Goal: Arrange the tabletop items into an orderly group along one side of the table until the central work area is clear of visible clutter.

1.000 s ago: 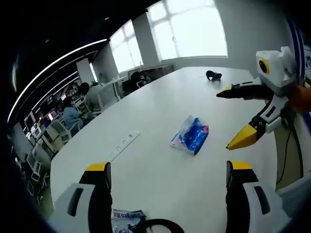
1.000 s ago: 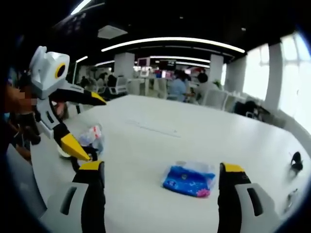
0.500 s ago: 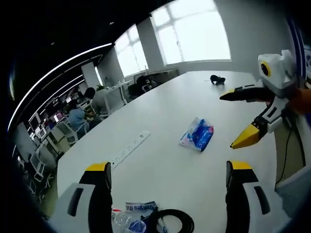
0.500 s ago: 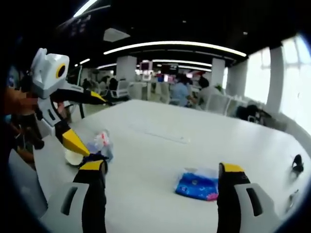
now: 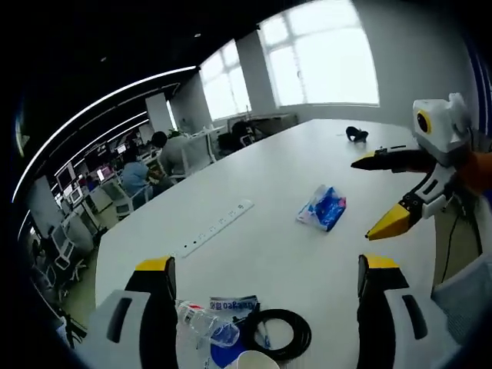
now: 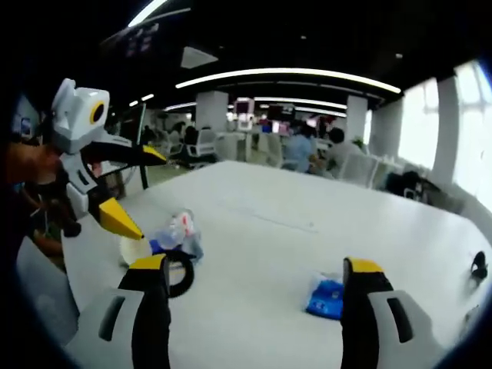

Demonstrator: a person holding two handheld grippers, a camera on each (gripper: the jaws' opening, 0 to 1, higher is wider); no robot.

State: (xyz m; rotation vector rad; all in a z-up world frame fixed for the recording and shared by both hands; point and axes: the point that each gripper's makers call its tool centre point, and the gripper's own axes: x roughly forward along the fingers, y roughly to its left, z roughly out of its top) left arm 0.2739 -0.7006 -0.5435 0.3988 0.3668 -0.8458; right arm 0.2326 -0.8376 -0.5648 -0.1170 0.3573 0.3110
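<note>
On the white table (image 5: 261,192) lies a blue and white packet (image 5: 323,208), out past my left gripper (image 5: 265,269), whose jaws stand open with nothing between them. Close under those jaws lie a crumpled plastic bottle (image 5: 206,327), a black ring of cable (image 5: 277,334) and a white cup rim (image 5: 257,360). My right gripper (image 5: 382,194) comes in from the right, open and empty, just right of the packet. In the right gripper view, my right gripper (image 6: 250,277) is open above the table; the packet (image 6: 327,296) lies near its right jaw, and the bottle (image 6: 175,234), ring (image 6: 181,273) and cup (image 6: 132,250) near its left jaw. My left gripper (image 6: 132,188) hovers open above them.
A long white power strip (image 5: 211,228) lies left of the packet. A small black object (image 5: 356,134) sits at the table's far end, also seen at the right edge (image 6: 478,265). Desks, chairs and seated people (image 5: 138,173) fill the room beyond the table.
Both cameras have pulled back and up; the packet now looks smaller and farther. The bottle, black ring and cup have come further into both views. Both grippers stay open.
</note>
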